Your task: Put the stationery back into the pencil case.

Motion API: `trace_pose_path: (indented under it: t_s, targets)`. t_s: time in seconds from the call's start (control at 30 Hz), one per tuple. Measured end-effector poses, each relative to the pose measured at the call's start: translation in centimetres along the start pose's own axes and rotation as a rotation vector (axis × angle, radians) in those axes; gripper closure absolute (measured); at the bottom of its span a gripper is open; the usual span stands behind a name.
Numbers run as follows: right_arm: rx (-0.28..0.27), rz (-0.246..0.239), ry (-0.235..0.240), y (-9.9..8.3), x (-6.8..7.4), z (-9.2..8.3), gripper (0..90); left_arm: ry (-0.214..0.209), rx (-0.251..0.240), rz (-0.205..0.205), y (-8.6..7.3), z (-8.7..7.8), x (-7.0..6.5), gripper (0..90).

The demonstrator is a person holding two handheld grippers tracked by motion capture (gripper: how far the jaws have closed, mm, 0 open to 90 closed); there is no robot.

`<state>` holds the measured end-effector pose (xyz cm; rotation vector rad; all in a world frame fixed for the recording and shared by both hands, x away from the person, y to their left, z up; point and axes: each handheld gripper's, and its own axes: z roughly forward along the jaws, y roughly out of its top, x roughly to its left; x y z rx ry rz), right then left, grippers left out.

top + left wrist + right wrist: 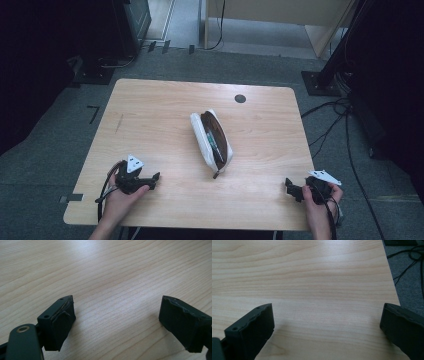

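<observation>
The white fabric pencil case [211, 143] is found unzipped mid-table, untouched. The left gripper [155, 177] and right gripper [288, 184] are held wide and empty; handling is judged outstanding.

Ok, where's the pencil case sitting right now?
In the high view the open white pencil case lies near the middle of the wooden table, angled, below the dark round grommet and between the two claws, touching neither.

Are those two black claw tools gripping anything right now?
No. The left gripper and right gripper are open over bare wooden table; the white, open pencil case lies untouched.
</observation>
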<state>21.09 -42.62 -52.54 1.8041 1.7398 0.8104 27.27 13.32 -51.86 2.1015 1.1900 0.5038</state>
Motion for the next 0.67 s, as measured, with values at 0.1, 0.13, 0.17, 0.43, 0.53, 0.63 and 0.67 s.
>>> trace_pose_path:
  t_s: [0.1,0.13,0.17,0.43,0.53,0.63,0.67]
  targets:
    - [-0.001,-0.025,-0.006,-0.27,0.2,-0.1,0.0,0.0,0.0,0.0,-0.01,0.0,0.0,13.5]
    - [0.003,-0.033,-0.004,-0.31,0.28,-0.13,0.0,0.0,0.0,0.0,-0.01,0.0,0.0,13.5]
    - [0.007,-0.05,-0.005,-0.39,0.48,-0.14,0.0,0.0,0.0,0.0,-0.01,0.0,0.0,13.4]
    - [0.012,-0.066,-0.002,-0.44,0.72,-0.16,0.0,0.0,0.001,0.002,0.0,0.0,0.01,13.3]
    - [0.012,-0.066,-0.002,-0.43,0.72,-0.16,0.0,0.0,0.001,0.0,0.0,0.01,0.01,13.2]
    - [0.012,-0.067,-0.002,-0.43,0.72,-0.16,0.0,-0.001,0.001,0.0,0.01,0.01,0.03,13.1]
    - [0.013,-0.066,-0.001,-0.43,0.73,-0.17,0.0,0.0,0.001,0.0,0.0,0.02,0.03,13.0]
